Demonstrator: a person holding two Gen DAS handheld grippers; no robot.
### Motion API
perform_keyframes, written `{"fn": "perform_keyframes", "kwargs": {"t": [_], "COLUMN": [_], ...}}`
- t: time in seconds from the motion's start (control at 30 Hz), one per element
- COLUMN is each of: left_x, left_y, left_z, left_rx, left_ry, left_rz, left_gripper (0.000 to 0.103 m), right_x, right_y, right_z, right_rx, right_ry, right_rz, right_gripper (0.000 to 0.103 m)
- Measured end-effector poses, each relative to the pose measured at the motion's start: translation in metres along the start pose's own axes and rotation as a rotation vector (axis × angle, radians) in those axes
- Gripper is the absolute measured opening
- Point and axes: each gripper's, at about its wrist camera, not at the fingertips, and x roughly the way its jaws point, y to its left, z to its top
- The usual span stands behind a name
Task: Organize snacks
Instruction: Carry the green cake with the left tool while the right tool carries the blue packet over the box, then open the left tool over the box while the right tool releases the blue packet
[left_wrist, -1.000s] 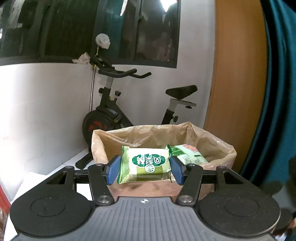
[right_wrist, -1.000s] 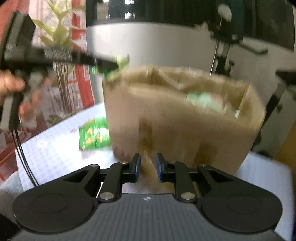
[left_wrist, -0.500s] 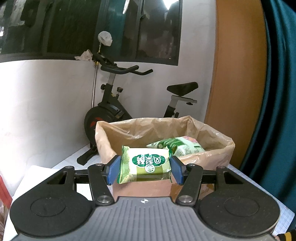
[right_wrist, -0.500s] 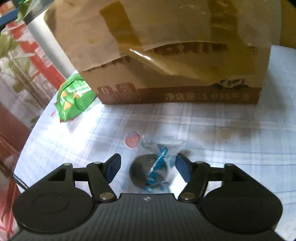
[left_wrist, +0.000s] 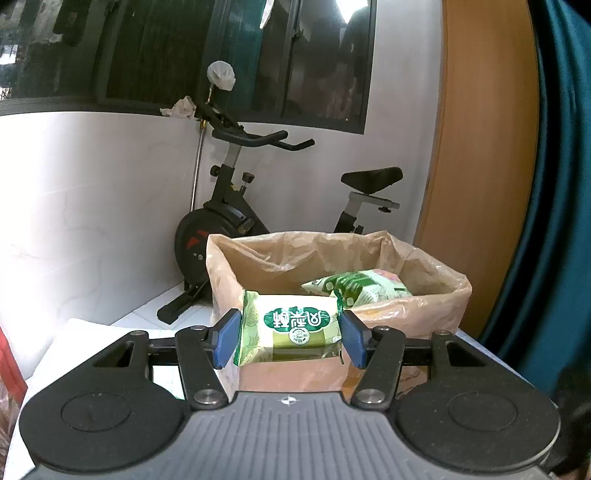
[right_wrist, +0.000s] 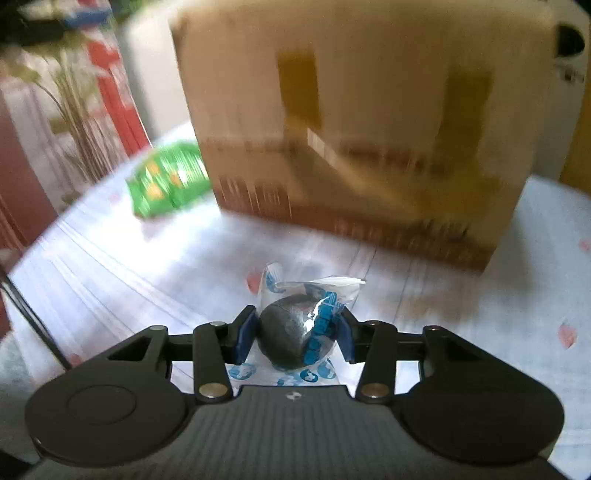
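Green packet (left_wrist: 290, 326) held between pads of left gripper (left_wrist: 289, 338), just before box (left_wrist: 436, 314). Right gripper (right_wrist: 295, 338) jaws just closed, dark wrapped snack (right_wrist: 291, 338) pinched, probably firmly; view blurred. Risk: slippery round wrapper squeezed out if lifted fast; packet dropped short of box if released too early

green snack packet (left_wrist: 291, 329), white Chinese characters (upside down, unreadable)

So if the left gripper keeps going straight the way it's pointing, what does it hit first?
Probably the brown cardboard box lined with a plastic bag: the left gripper, shut on a green and white snack packet, points at its near rim. Depth is unclear.
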Motion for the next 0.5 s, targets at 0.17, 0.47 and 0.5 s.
{"fn": "perform_keyframes", "kwargs": {"t": [0.17, 0.47, 0.5], "left_x": [0.003, 0.053, 0.061], "left_y": [-0.008, -0.014, -0.015], "left_z": [0.016, 0.056, 0.059], "left_rx": [0.014, 0.014, 0.027], "left_ry": [-0.035, -0.017, -0.006], "left_rz": [-0.016, -0.036, -0.03], "left_gripper": [0.061, 0.061, 0.061], "right_x": [-0.07, -0.05, -0.04], "right_y": [-0.003, -0.016, -0.017], "right_z": [0.05, 0.164, 0.17], "right_rx": [-0.078, -0.258, -0.29], "right_ry": [-0.211, -0.338, -0.333], "right_rz": [0.036, -0.069, -0.071], "right_gripper": [0.047, 0.047, 0.047]}}
